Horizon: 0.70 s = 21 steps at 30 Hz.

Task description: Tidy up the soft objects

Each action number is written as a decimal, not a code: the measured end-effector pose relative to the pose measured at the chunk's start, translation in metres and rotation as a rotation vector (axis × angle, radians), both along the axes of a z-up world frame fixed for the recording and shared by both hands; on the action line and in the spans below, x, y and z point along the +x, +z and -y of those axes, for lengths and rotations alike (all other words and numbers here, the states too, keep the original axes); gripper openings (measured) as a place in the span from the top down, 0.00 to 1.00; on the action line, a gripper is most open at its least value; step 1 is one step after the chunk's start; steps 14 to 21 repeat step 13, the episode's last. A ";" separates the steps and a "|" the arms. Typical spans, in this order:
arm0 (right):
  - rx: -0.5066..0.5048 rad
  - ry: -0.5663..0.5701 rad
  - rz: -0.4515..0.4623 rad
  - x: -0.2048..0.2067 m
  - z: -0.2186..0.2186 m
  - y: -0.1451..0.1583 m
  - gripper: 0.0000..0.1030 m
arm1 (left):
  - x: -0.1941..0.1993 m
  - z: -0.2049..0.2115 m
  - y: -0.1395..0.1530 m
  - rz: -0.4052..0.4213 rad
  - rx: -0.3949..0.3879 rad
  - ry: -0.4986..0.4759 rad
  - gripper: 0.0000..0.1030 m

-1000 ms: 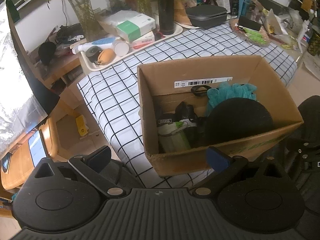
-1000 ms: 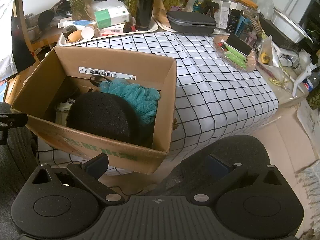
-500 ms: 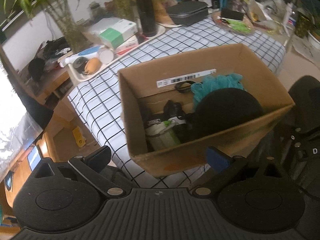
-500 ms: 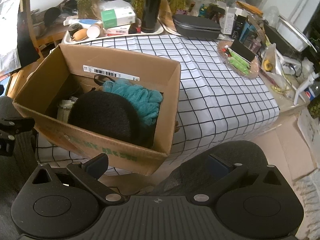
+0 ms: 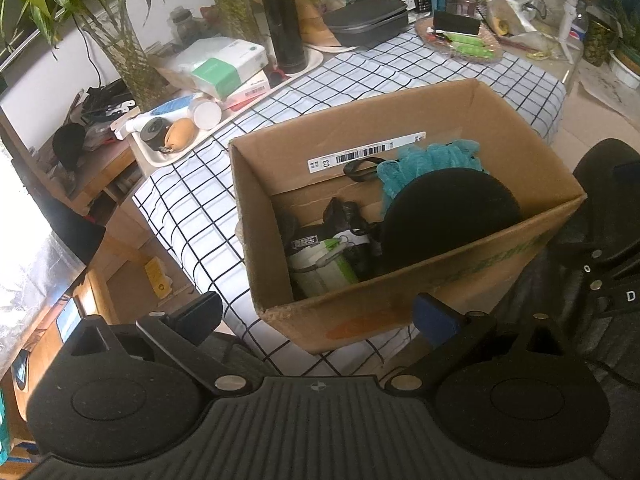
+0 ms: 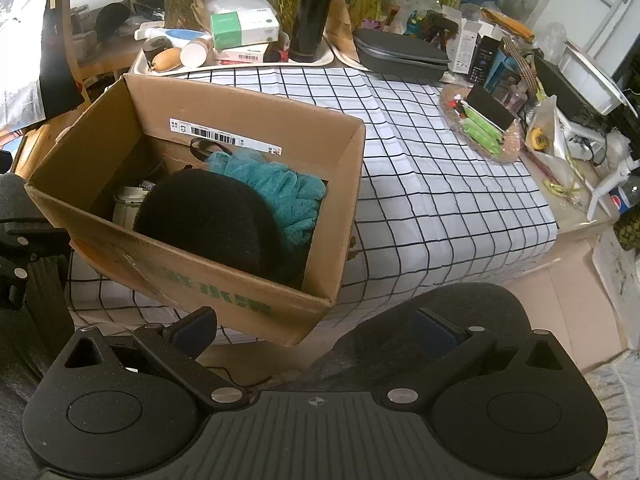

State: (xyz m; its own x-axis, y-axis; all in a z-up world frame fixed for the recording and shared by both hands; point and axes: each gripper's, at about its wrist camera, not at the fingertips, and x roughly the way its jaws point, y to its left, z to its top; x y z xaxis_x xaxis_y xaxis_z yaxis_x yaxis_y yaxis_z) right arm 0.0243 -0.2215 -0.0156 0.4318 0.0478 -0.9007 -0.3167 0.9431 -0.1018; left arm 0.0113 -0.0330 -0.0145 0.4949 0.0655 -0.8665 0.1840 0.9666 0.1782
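A brown cardboard box stands at the near edge of the checked tablecloth. Inside lie a round black sponge, a teal mesh bath puff, a white and green pouch and some dark items. My left gripper hovers open before the box's near left corner, empty. My right gripper is open and empty too, in front of the box's near right corner, over a dark chair seat.
A cream tray at the table's back holds a black flask, boxes and tubes. A dark zip case and a glass dish of green packets sit to the right. Wooden furniture stands left of the table.
Both grippers have drawn back and a little higher from the box, the left one swinging leftward. Box contents are unchanged. Both stayed open.
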 end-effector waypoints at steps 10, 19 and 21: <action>0.000 -0.006 -0.005 0.001 0.000 -0.001 0.00 | 0.000 -0.007 -0.002 -0.006 -0.016 0.028 0.00; 0.001 -0.009 -0.007 0.001 0.001 -0.001 0.00 | 0.001 -0.011 -0.002 -0.007 -0.042 0.045 0.00; 0.001 -0.009 -0.007 0.001 0.001 -0.001 0.00 | 0.001 -0.011 -0.002 -0.007 -0.042 0.045 0.00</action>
